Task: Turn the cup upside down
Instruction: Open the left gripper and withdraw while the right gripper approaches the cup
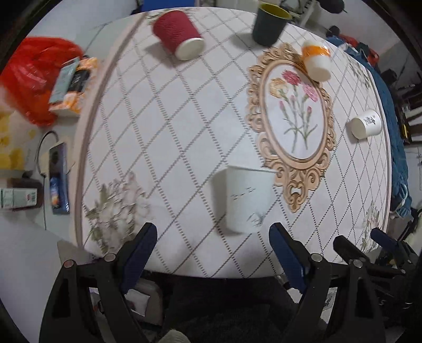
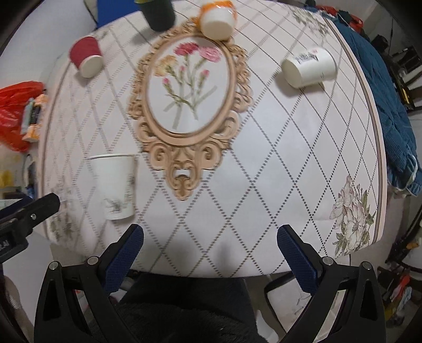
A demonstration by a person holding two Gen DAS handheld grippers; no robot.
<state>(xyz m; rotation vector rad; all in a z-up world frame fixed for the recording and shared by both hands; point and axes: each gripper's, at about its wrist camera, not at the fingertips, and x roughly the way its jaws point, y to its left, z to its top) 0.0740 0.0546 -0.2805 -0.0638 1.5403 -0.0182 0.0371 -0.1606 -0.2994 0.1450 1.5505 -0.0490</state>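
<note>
A white paper cup point(image 1: 245, 198) with a faint bird print stands upright, mouth up, near the table's front edge; it also shows in the right wrist view point(image 2: 116, 184). My left gripper point(image 1: 213, 234) is open and empty, just short of this cup, its blue fingers either side of the cup's base. My right gripper point(image 2: 211, 237) is open and empty over the front edge, to the right of the cup. The right gripper's fingers point(image 1: 353, 250) show at the lower right of the left wrist view.
On the patterned tablecloth point(image 2: 263, 147): a red cup point(image 1: 179, 34) point(image 2: 87, 56), an orange-banded cup point(image 1: 316, 60) point(image 2: 217, 17) and a white printed cup point(image 1: 366, 124) point(image 2: 308, 67) stand upside down. A dark cup point(image 1: 269, 23) is upright. A red bag point(image 1: 34, 79) lies beyond the left edge.
</note>
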